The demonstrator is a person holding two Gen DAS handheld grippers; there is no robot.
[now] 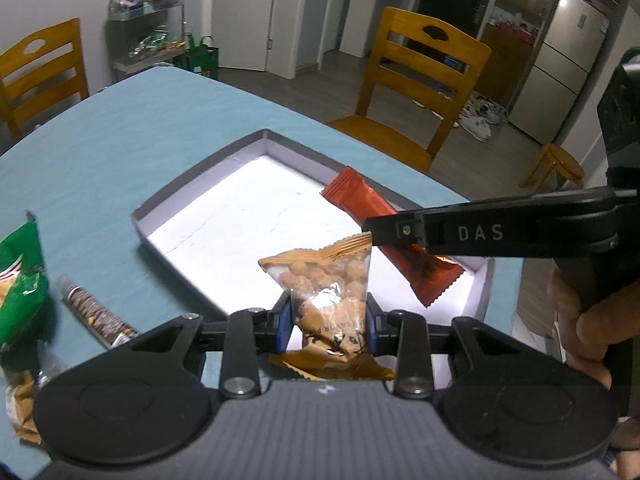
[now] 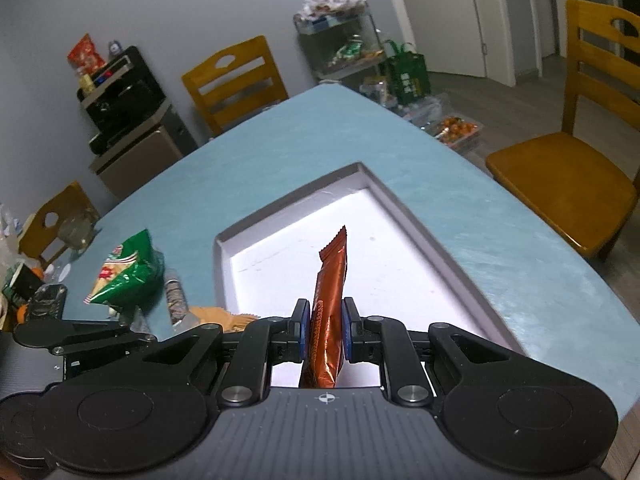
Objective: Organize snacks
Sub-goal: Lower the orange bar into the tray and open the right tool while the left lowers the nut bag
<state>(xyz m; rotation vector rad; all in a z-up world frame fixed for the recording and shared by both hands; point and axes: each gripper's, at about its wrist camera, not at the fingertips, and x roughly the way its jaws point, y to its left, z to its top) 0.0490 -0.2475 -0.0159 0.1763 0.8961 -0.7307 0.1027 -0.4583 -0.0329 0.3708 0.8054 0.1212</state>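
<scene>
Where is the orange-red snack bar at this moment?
The orange-red snack bar is clamped on edge in the right gripper, held over the near part of the white tray, with the left gripper's peanut packet beside it.

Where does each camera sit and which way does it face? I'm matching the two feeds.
Left wrist: on the left gripper, looking down along its fingers at the peanut packet it holds over the white tray; the right gripper and a hand show.
Right wrist: on the right gripper, facing the tray past its orange bar; the left gripper shows lower left.
Shared: tray, orange bar, green bag, blue table.
</scene>
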